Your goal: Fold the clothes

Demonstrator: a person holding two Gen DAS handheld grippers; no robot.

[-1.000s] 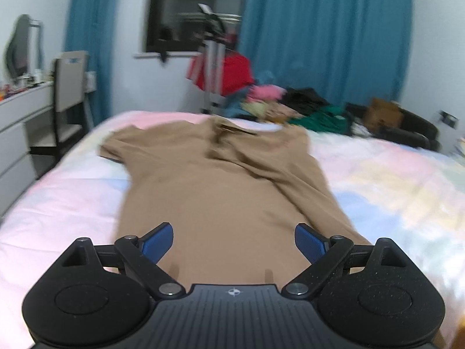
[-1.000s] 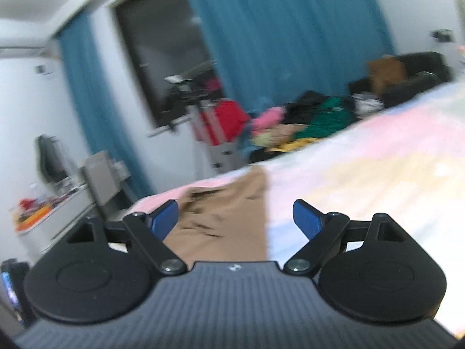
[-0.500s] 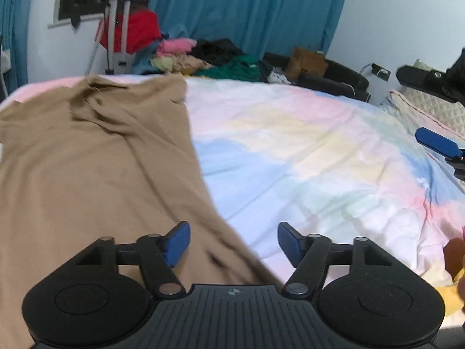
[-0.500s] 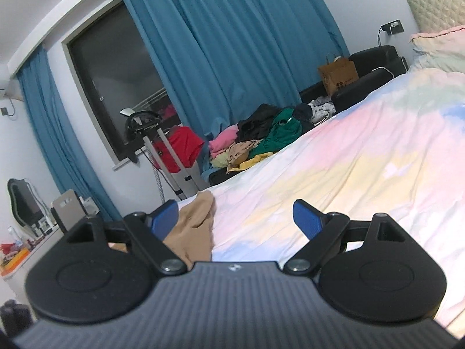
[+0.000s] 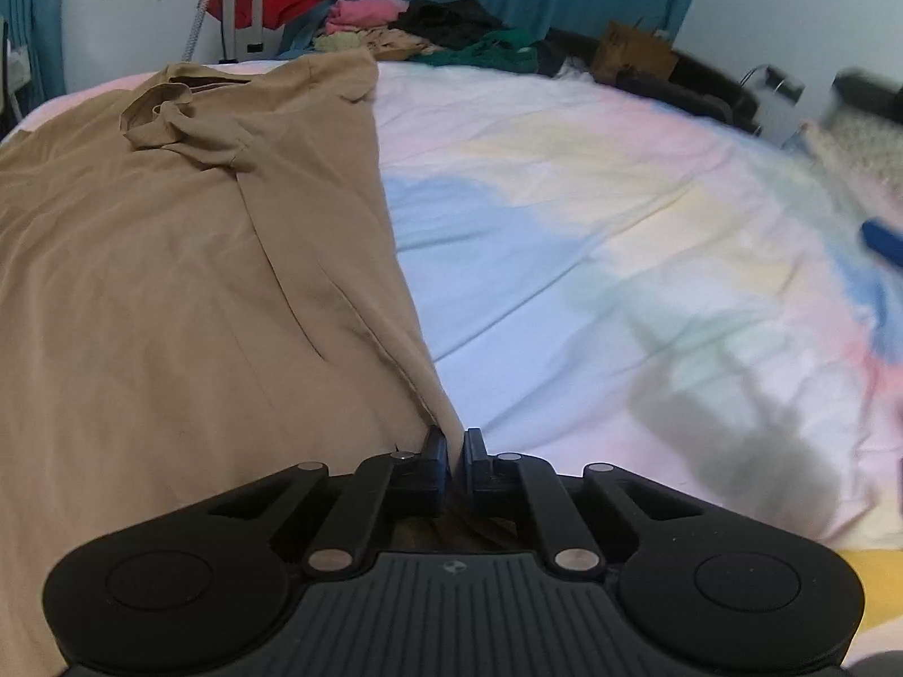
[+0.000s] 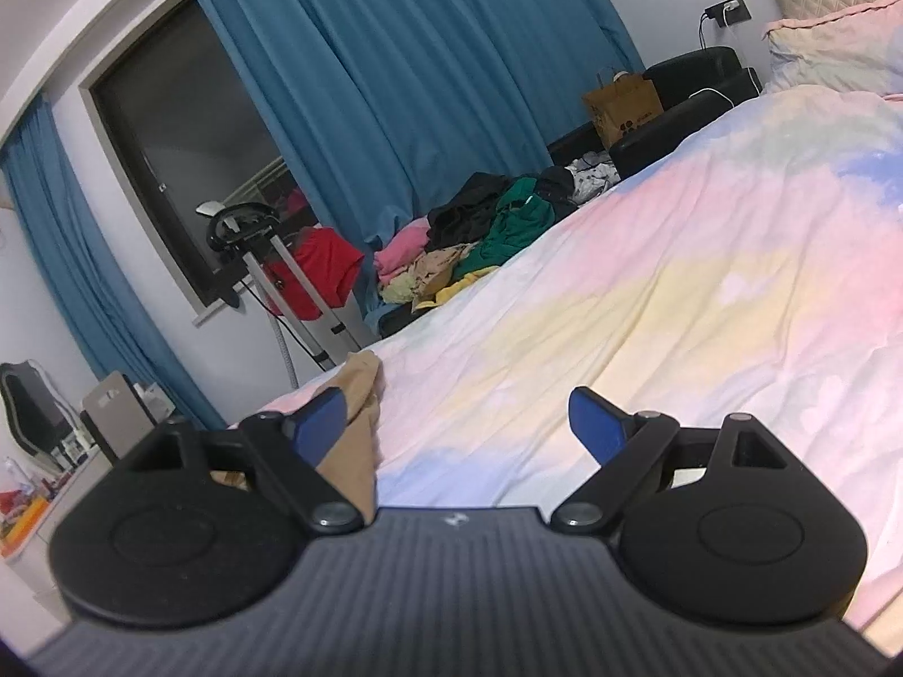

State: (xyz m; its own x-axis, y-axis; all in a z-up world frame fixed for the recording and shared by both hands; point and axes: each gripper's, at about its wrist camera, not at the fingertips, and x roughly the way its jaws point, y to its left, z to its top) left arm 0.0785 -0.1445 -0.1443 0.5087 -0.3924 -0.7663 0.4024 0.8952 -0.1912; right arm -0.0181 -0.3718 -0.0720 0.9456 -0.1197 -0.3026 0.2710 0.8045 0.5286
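My right gripper (image 6: 457, 423) hangs spread wide over the bed (image 6: 649, 304), the tan shirt (image 6: 355, 429) just behind its left finger

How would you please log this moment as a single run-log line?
step: grasp hem corner | left gripper: shut on tan shirt | right gripper: open, holds nothing | surface: pastel bedsheet

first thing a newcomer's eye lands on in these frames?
The tan shirt spread flat over the left of the pastel bed, its near right edge pinched in the shut left gripper. Next, the open right gripper hovering over bare sheet, with the shirt at its left. Behind, a bright clothes pile sits beyond the bed's far side, below blue curtains.
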